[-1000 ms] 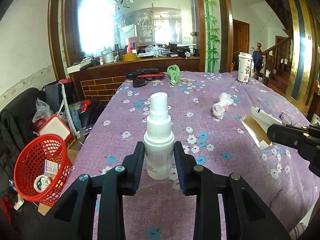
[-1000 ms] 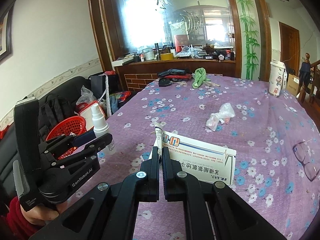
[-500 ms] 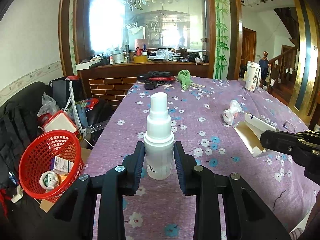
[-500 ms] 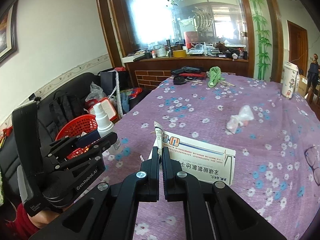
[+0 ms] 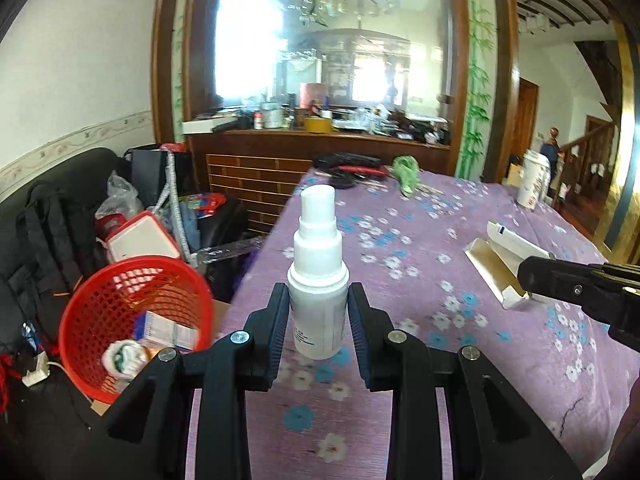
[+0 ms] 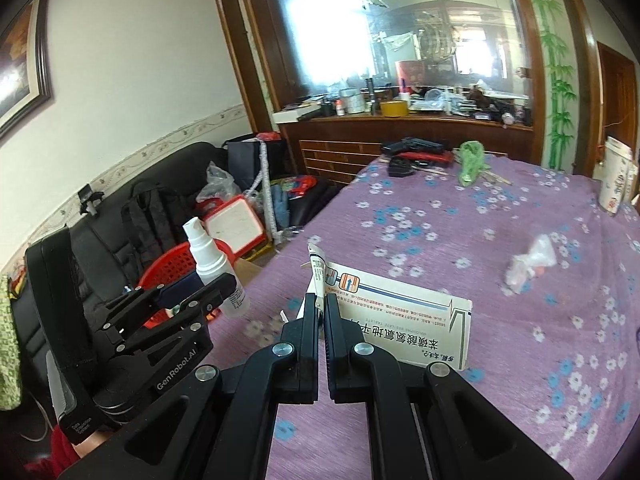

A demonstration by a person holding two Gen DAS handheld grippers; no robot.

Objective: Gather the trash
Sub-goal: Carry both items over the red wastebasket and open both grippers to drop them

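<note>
My left gripper [image 5: 318, 320] is shut on a white spray bottle [image 5: 318, 280], held upright over the left edge of the purple flowered table [image 5: 440, 280]. The same bottle [image 6: 218, 276] and left gripper [image 6: 208, 292] show at the left of the right wrist view. My right gripper [image 6: 322, 312] is shut on the flap of an opened white medicine box [image 6: 400, 320] with blue print. In the left wrist view that box [image 5: 500, 264] hangs from the right gripper [image 5: 532, 276] at the right. A red mesh basket [image 5: 132, 312] with some trash in it stands on the floor, below and left of the bottle.
A crumpled plastic bag [image 6: 528, 264] lies on the table's right part, a paper cup [image 5: 532, 184] near the far right edge, a green cloth [image 5: 406, 172] and dark items at the far end. A black sofa [image 6: 120, 208] with bags lines the left wall.
Both grippers have carried their loads leftward toward the table's edge. The red basket now looms larger and closer below the bottle. Neither grip has altered.
</note>
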